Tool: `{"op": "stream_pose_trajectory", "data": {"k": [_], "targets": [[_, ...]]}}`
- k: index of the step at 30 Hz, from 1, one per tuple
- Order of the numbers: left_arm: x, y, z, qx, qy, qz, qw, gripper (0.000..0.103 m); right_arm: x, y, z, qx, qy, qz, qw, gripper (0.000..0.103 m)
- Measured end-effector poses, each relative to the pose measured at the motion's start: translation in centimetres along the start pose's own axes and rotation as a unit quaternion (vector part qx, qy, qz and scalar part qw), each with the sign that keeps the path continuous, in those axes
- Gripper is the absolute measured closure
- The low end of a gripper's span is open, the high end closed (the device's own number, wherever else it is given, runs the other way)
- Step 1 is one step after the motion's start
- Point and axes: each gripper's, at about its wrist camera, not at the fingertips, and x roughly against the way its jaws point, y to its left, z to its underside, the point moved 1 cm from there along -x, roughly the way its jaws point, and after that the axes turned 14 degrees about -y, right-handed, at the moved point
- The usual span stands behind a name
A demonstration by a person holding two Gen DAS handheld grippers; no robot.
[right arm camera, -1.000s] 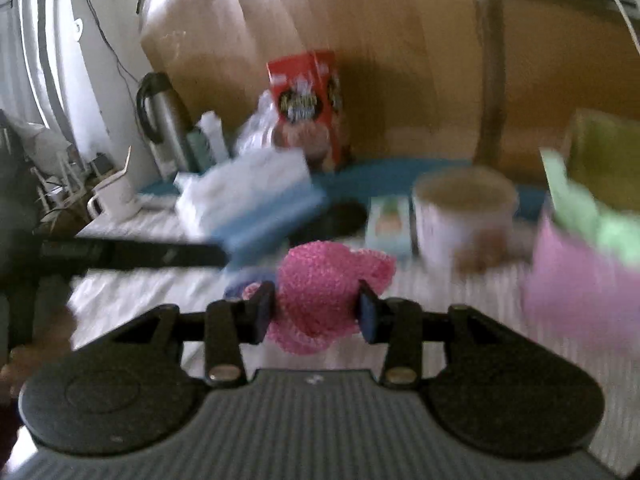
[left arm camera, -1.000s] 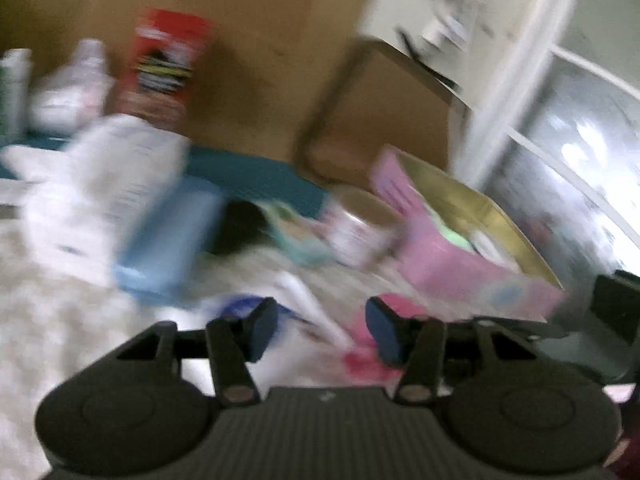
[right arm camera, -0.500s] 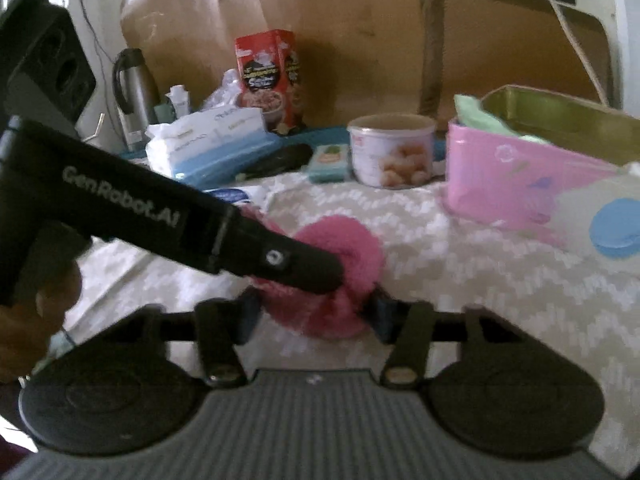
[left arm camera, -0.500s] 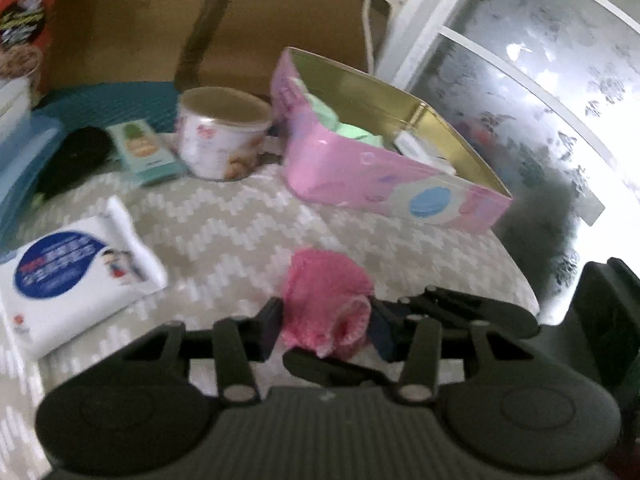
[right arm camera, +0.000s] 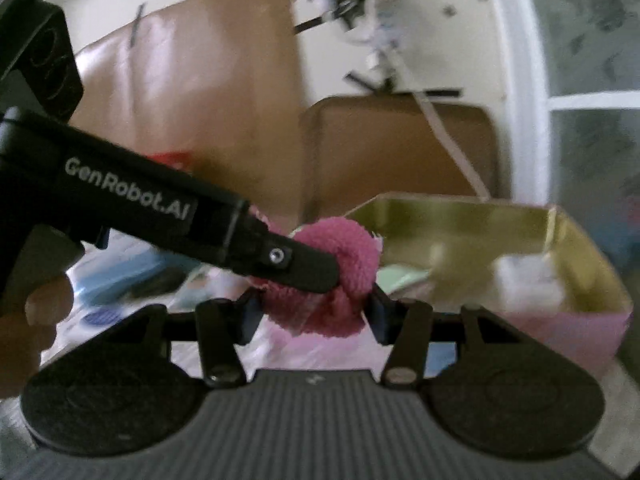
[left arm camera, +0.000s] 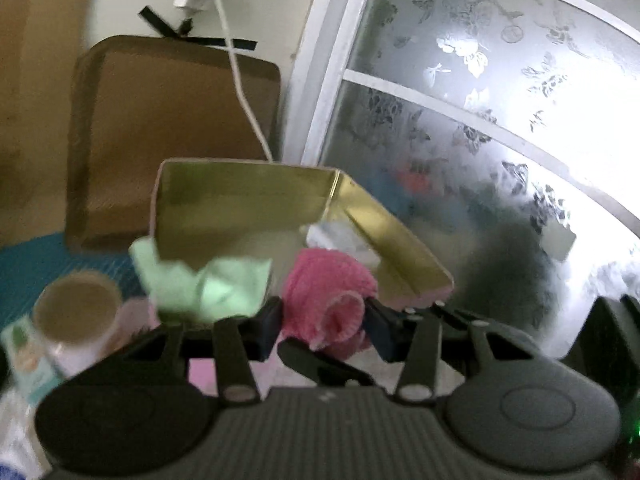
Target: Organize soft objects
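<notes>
Carrying pink fuzzy cloth [left arm camera: 326,292] toward gold-lined pink box [left arm camera: 248,200] at 12 o'clock; left tongs [left arm camera: 320,328] and right tongs [right arm camera: 312,308] both clamped on it, sharing grip to keep bundle compact.

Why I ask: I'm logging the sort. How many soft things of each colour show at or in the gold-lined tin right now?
pink cloth: 1
green cloth: 1
white item, blurred: 1
Total: 3
</notes>
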Motion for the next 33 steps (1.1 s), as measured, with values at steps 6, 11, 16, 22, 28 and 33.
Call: {"op": "stream_pose_trajectory", "data": {"k": [6,11,16,22,28,33], "targets": [[-4.2,-0.7,-0.1,-0.017,-0.003,-0.054,0.9984,0.059,-3.5,-4.1,-0.4,-0.001,-0.001,0.071,0.997,0.045],[-2.7,0.0,1.1,-0.064,-0.025,-0.128,0.9894,0.051,-3.8,-7.2,0.4,-0.04,0.014,0.15,0.988,0.027],[0.0,0.9,1.6,-0.097,-0.038,-0.189,0.9765,0.044,-0.7,-6.5,0.3,-0.057,-0.016,0.16,0.985,0.027],[3.0,1.8,2.2,-0.086,-0.041,-0.207,0.9737,0.039,1.5,-3.5,0.0,-0.044,-0.05,0.154,0.986,0.018],[4.6,2.3,2.6,-0.072,-0.031,-0.193,0.978,0.039,2.3,-2.4,-0.6,-0.043,-0.073,0.165,0.983,0.006],[5.8,3.0,4.0,-0.065,-0.026,-0.189,0.9795,0.039,3.8,-1.8,-0.6,-0.068,-0.135,0.198,0.968,0.0]]}}
